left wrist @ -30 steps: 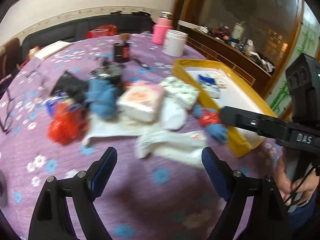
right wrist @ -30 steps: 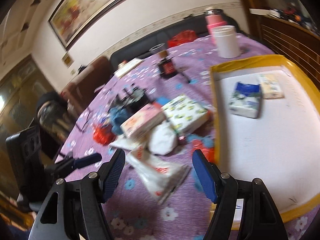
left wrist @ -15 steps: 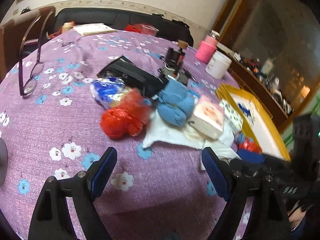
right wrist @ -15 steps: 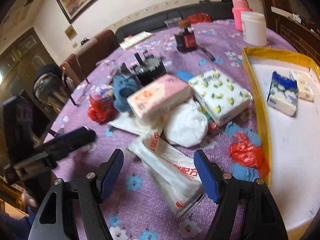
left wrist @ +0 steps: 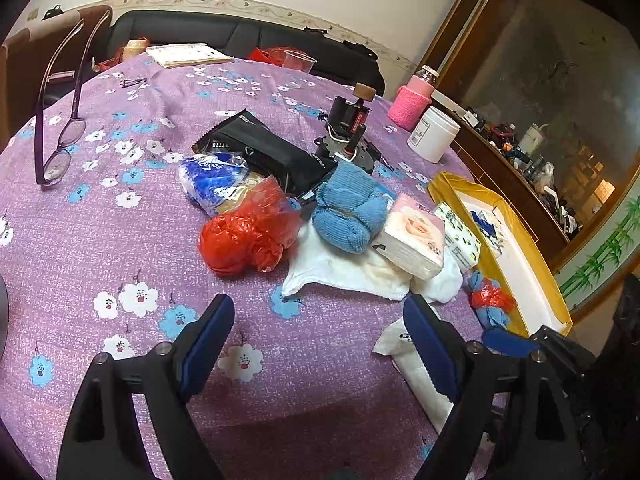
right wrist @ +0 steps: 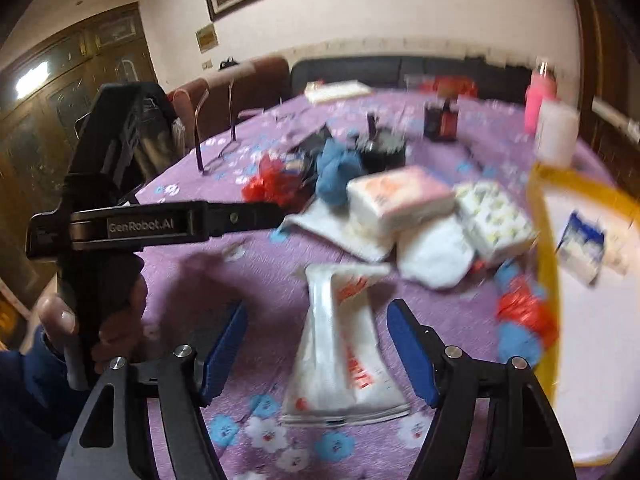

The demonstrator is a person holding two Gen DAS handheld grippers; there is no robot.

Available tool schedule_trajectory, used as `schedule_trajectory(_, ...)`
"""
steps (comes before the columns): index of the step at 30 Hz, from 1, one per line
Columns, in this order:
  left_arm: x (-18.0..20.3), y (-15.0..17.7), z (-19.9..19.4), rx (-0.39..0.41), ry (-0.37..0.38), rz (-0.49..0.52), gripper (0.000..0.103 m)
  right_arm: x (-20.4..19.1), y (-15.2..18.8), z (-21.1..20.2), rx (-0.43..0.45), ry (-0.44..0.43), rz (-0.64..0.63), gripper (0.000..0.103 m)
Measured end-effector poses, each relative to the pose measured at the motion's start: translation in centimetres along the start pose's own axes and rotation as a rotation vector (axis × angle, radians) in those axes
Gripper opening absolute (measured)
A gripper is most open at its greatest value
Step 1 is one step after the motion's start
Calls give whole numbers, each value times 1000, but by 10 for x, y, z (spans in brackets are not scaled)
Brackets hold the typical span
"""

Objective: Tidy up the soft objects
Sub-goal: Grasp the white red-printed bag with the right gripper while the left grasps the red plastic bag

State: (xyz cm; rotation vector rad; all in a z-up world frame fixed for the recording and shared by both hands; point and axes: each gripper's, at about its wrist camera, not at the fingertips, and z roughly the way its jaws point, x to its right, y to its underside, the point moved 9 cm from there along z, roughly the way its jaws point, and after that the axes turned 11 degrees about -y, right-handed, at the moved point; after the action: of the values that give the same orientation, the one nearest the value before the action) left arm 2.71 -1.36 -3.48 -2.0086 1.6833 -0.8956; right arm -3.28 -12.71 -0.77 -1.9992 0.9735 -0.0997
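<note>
The left gripper (left wrist: pixel 316 334) hangs above the purple flowered tablecloth (left wrist: pixel 120 240) with its jaws spread wide and nothing between them. Just beyond it lie a red plastic bag (left wrist: pixel 246 236), a white cloth (left wrist: pixel 340 268), a blue knitted bundle (left wrist: pixel 348 210) and a pink tissue pack (left wrist: pixel 414 236), all heaped together near the table's middle. The right gripper (right wrist: pixel 316 340) also has its jaws wide apart, empty, with a white wipes packet (right wrist: pixel 340 356) lying on the cloth between them but untouched. A yellow-rimmed tray (right wrist: pixel 546 240) sits to the right, holding a blue-and-white tissue pack (right wrist: pixel 580 246).
</note>
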Motion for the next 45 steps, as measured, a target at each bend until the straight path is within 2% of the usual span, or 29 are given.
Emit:
schedule_trajectory(5,1,0,0,1,2,2,86,-7,-4,-5,43,-41,-37,77)
schedule_trajectory(8,1,0,0,3,0,7,86,-5,-7,-9,28,21,-79,77)
schedule_trajectory(9,1,0,0,4,0,7,86,-3,-6,-9,7,49,-88,77)
schedule_trajectory(12,1,0,0,2,1,6,86,7,-2,-10,-57,46,-82,77)
schedule_trajectory(15,1,0,0,5,-1,7,86,14,3,-4,-121,62,-130,77)
schedule_trajectory(19,1,0,-1,11,-5,18,86,7,9,7,-202,32,-188,77)
schedule_trajectory(22,2,0,-2,11,-6,19,86,8,10,21,-238,14,-164,75)
schedule_trajectory(23,2,0,-2,11,-6,19,86,11,11,27,-252,21,-148,66)
schedule_trajectory(24,2,0,-2,11,-5,19,86,14,16,36,-280,20,-112,46)
schedule_trajectory(25,2,0,-2,12,-5,18,86,17,16,39,-276,27,-89,44)
schedule_trajectory(26,2,0,-2,11,-5,17,86,18,15,40,-257,26,-74,44)
schedule_trajectory(29,2,0,-2,11,-3,18,86,19,11,33,-200,52,-53,33)
schedule_trajectory(33,4,0,-1,8,-4,21,86,30,-6,10,-11,73,4,32)
schedule_trajectory(37,1,1,0,-8,7,8,86,49,-16,-14,155,12,134,32)
schedule_trajectory(42,-17,-3,2,-66,-3,-65,86,54,-20,-25,212,-6,171,32)
schedule_trajectory(45,-28,-17,-4,-57,-56,-86,86,52,-21,-27,223,-28,172,32)
